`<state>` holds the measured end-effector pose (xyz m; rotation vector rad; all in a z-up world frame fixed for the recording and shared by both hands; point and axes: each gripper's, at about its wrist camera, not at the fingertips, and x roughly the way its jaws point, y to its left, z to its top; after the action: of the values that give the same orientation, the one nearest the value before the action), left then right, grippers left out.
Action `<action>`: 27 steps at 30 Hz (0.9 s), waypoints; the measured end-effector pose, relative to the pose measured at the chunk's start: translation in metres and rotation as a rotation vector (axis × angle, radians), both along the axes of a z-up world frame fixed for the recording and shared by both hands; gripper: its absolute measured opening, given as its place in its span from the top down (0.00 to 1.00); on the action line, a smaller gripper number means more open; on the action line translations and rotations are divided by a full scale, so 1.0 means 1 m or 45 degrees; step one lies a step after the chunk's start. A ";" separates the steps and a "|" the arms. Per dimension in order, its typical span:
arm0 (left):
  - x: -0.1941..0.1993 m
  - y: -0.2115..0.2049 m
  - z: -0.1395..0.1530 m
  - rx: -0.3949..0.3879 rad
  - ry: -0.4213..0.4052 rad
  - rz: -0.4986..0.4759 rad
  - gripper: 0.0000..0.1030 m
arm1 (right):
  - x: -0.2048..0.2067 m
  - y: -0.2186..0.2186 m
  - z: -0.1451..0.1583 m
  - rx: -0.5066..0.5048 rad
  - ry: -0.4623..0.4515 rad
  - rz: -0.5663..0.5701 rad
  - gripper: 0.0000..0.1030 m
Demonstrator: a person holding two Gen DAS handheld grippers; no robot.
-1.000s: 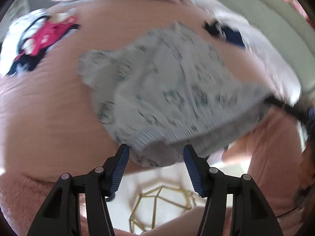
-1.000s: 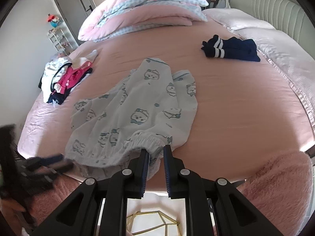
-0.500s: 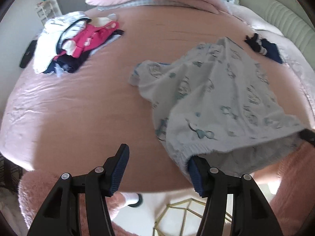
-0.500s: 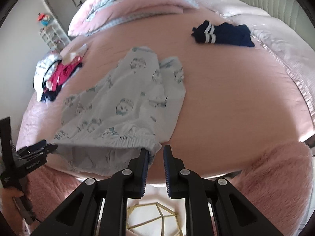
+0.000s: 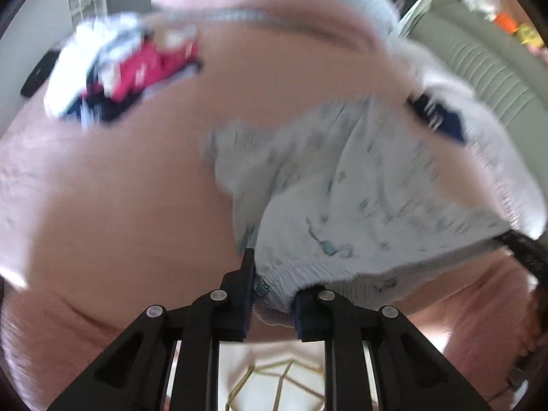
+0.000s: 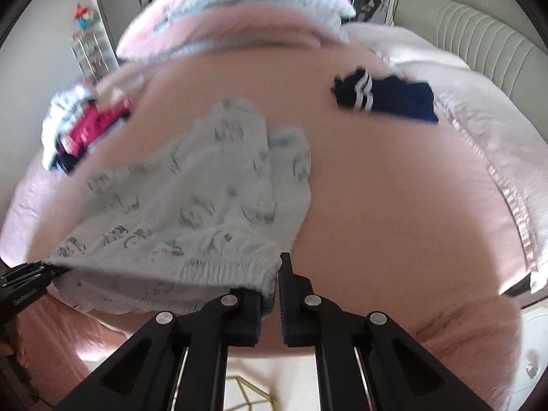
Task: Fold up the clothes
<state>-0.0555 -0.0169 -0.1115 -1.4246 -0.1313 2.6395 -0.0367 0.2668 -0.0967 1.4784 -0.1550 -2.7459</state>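
Pale blue printed pyjama trousers (image 6: 212,202) spread over the near half of a pink bed (image 6: 394,205), legs trailing away toward the pillows (image 6: 239,10), elastic waistband lifted at the bed's near edge. Waistband stretched between two claws. Right claw (image 6: 272,294) clamped narrow on the right end of the waistband, gathered fabric pinched between the blue pads. Left claw (image 5: 274,294) closing on the other end, bunched waistband cloth sitting between its fingers and filling the gap; same claw seen at the left border of the right wrist view (image 6: 27,281), cloth corner pulled taut into its tip. Both views motion-blurred, prints on the fabric smeared.

Elsewhere on the bed: a folded navy garment (image 6: 387,97) with white stripes, well apart from the trousers toward the grey padded headboard (image 6: 479,30); a loose heap of white, pink and dark clothes (image 6: 82,126) near the far left edge. Fluffy pink cover (image 6: 472,335) hanging at the near corner. Gold wire frame (image 5: 274,387) on the floor below.
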 end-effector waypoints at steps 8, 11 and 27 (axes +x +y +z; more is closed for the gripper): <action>0.029 -0.009 0.209 0.071 0.601 -0.226 0.85 | 0.014 0.011 0.193 -0.210 0.552 0.088 0.96; 0.035 -0.020 0.244 0.072 0.674 -0.265 0.85 | 0.019 0.019 0.233 -0.287 0.636 0.124 0.96; -0.028 0.011 0.318 -0.130 0.846 -0.287 0.84 | -0.038 0.006 0.300 -0.064 0.873 0.142 0.95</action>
<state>-0.0835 -0.0062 0.2062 -0.4787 0.2230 2.7858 -0.0745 0.2727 0.2032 0.4530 -0.1171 -2.9339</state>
